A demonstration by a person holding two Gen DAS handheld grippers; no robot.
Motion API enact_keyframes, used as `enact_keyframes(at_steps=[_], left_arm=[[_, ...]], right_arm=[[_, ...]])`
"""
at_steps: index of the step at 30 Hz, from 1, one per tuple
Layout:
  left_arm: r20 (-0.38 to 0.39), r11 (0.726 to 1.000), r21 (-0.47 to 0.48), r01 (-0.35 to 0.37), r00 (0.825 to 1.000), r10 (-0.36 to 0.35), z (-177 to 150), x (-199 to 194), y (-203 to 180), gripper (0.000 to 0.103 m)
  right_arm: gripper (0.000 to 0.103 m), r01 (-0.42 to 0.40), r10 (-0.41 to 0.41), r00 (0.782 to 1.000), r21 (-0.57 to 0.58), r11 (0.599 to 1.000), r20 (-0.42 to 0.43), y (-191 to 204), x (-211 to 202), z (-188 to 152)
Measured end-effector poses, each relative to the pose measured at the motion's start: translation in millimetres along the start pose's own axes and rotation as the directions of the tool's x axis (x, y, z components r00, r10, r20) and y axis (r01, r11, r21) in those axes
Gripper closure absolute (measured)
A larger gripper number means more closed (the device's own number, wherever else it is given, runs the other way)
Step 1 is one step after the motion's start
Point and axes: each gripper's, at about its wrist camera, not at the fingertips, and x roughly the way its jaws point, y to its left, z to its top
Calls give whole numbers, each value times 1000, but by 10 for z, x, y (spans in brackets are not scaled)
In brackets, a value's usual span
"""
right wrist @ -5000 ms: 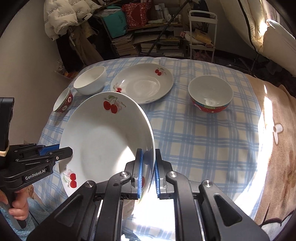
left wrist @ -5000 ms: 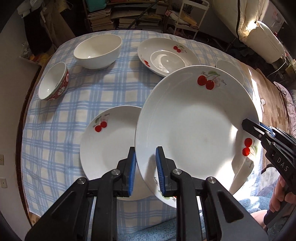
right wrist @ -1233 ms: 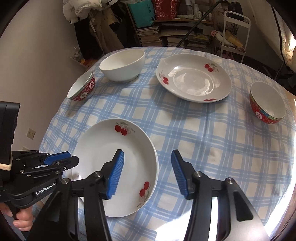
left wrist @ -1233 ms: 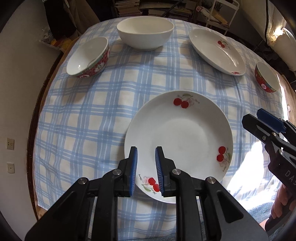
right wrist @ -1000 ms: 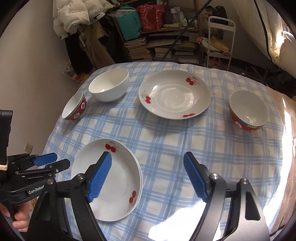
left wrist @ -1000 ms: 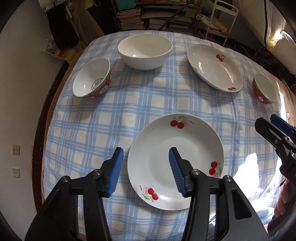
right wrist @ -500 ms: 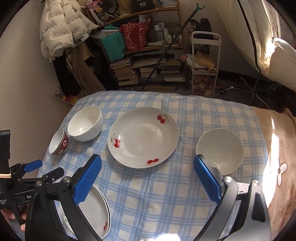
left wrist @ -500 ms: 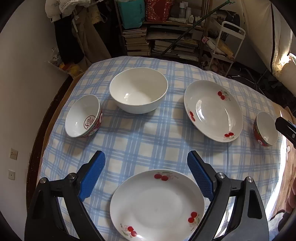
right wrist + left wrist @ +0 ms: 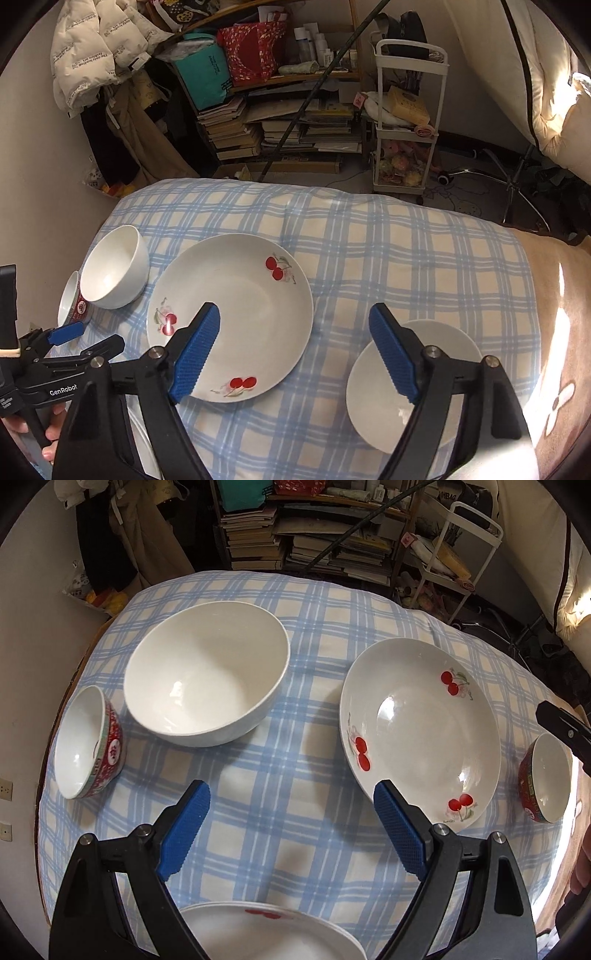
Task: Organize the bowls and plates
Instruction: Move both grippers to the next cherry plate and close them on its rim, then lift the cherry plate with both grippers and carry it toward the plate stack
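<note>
A round table under a blue-and-cream checked tablecloth holds white dishes, seen from above by two handheld grippers.

At the far left sits a small bowl, white inside with a red patterned outside, tilted on its side so its opening faces left. Just beside it, touching or nearly so, stands a large plain white bowl, upright and deep.

In the middle lies a wide, shallow cherry plate, white and glossy, with three pairs of red cherries painted round its rim. It rests flat on the cloth, apart from the bowls on either side.

At the right edge stands a second red-patterned bowl, upright, white inside.

Nearest the viewer, at the bottom edge, a stack of cherry plates shows layered rims; how many plates it holds cannot be told.

Counted: two small red-patterned bowls, one large white bowl, one single cherry plate, and one stack.

The left gripper hovers above the cloth between the stack and the big bowl, its blue-padded jaws spread wide and holding nothing. The right gripper hangs over the near side of the single plate and the right-hand bowl, its jaws likewise wide apart and empty.

Behind the table, shelves of stacked books and a white trolley stand against the wall.
</note>
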Motion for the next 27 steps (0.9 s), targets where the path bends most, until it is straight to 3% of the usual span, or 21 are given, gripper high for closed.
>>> enact_keyframes(at_steps=[3,8,11,16,19,23,27], left_arm=[[-19,1000,12,-2,1000,2,44,161,-68,14],[-56,1000,1,21,998,-21,98,381,-130,19],[-86,998,-4,59,995,-59,110,498,-166,33],[-89,990,-22,140,986,-141,148,517,-198,62],[-98,980,-30,195,975,-197,181,543,-212,78],[-109,974,-51,219,968,-224,226,558,-212,84],[-113,983,4,185,976,-183,243,496,-268,84]], right_arm=[[37,-15,15,999,5,1000,-42,-25,235,69],[40,-30,31,995,5,1000,-97,-17,562,152],[48,-42,43,990,6,999,-135,-15,728,175],[82,-56,57,979,14,998,-194,-61,945,178],[89,-60,62,976,15,998,-209,-88,997,162],[90,-65,72,974,41,997,-216,-123,1021,156],[89,-56,68,971,59,997,-231,-121,1017,152]])
